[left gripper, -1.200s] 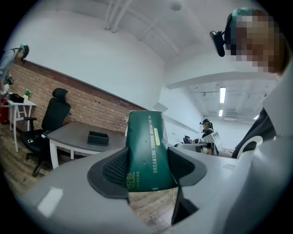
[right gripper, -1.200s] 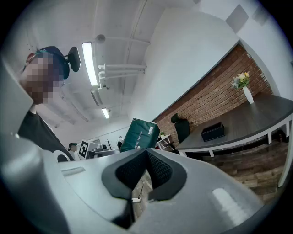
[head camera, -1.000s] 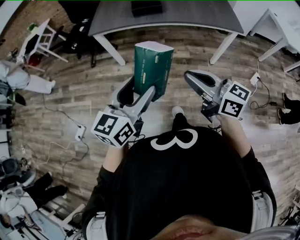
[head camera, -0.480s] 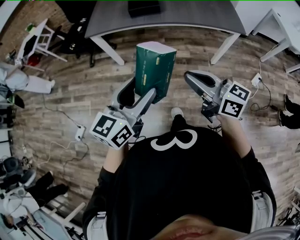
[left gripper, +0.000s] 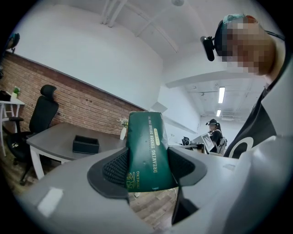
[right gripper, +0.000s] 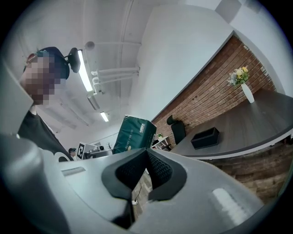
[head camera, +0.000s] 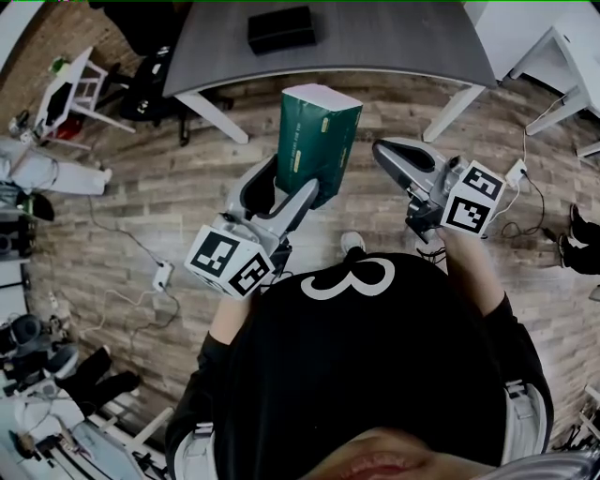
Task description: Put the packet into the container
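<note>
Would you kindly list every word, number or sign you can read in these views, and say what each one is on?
"DREAMING TENDER DESIRE FOR": side of the green packet; the line's end is blurred.
"HIMENG": same packet's lower corner, first letter unclear.
"3": as it looks in the head view, white on the person's black shirt.
Packet print in the right gripper view: too blurred to read.

The head view is taken from above the person (head camera: 375,375), faced steeply down, so that the floor (head camera: 169,206) is seen below and the grey worktop (head camera: 394,37) with the black container (head camera: 281,28) at the upper edge. Each gripper view is taken from close behind its own jaws and faced level toward that worktop. The green packet (head camera: 317,141), worktop and container are shared by all three views.
</note>
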The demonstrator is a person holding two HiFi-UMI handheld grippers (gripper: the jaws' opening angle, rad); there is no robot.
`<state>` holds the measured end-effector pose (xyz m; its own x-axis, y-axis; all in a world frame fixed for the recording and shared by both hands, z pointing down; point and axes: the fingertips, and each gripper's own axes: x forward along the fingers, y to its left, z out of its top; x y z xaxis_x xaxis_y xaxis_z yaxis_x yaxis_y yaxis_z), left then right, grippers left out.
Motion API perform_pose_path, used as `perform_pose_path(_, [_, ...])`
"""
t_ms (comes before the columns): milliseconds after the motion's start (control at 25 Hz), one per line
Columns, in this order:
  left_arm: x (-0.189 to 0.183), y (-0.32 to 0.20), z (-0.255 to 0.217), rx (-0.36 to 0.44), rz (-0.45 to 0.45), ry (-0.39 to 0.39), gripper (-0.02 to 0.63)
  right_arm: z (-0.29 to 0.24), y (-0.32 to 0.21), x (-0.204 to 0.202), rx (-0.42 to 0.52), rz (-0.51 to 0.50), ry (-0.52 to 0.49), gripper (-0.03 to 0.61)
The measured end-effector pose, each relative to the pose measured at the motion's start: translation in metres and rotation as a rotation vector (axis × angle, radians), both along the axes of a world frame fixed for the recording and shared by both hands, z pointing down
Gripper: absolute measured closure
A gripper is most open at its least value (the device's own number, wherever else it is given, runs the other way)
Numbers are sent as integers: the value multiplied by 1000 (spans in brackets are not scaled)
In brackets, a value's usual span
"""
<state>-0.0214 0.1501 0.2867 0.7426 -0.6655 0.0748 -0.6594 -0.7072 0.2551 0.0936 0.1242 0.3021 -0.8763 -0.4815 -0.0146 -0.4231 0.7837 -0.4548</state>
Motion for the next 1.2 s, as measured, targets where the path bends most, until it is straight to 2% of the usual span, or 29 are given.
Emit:
perform_pose_path(280, [17,-55,-8,31,-71,-21,322,-5,-55,25,22,-7,-19,576])
perform_pose_path(560, [28,-93,-15,42,-97,-27,322,-15,-93,35,46,-40,-23,577])
perform_pose_path(920, [25,-124,-10,48,-82,-22,322,-11,-117,32,57,-31,-23,575])
perform_pose_path(1200, [16,-173,-10,51,-58,-14,321,-12,-154,27,71,9,-18,576])
